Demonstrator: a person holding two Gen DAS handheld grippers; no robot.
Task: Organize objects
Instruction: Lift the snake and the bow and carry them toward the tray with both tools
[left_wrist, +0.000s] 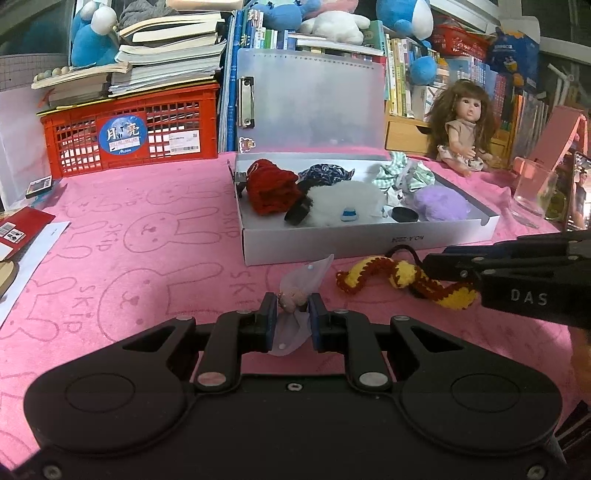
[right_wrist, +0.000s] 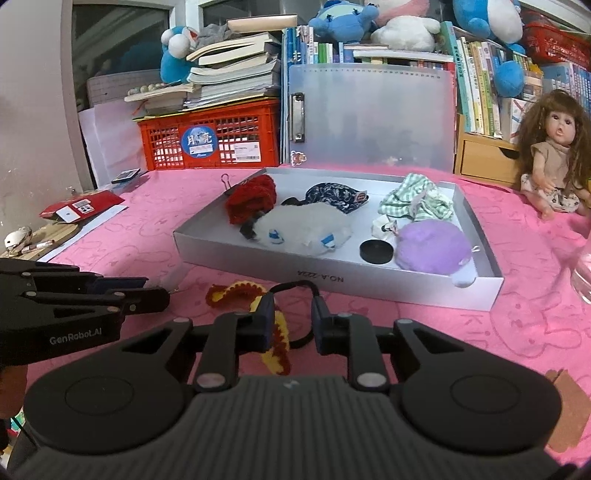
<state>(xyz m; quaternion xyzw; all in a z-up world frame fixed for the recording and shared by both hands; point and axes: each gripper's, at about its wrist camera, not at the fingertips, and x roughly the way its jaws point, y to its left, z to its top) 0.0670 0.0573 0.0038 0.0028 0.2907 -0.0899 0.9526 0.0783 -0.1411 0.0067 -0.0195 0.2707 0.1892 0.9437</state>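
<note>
Pickup stage: left gripper (left_wrist: 292, 301) pinching a small translucent pouch (left_wrist: 295, 295) between its pads; right gripper (right_wrist: 293, 310) spread around the knitted red-yellow scarf (right_wrist: 279, 343). Next: closing, lifting, carrying forward into white box (left_wrist: 369, 243).

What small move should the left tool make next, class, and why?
Probably lift the pouch and carry it forward over the white box. The left tool is shut on the pouch, which rests low on the pink cloth just before the box, where similar small items already lie. The right tool is open over the knitted scarf, apart from it.
</note>
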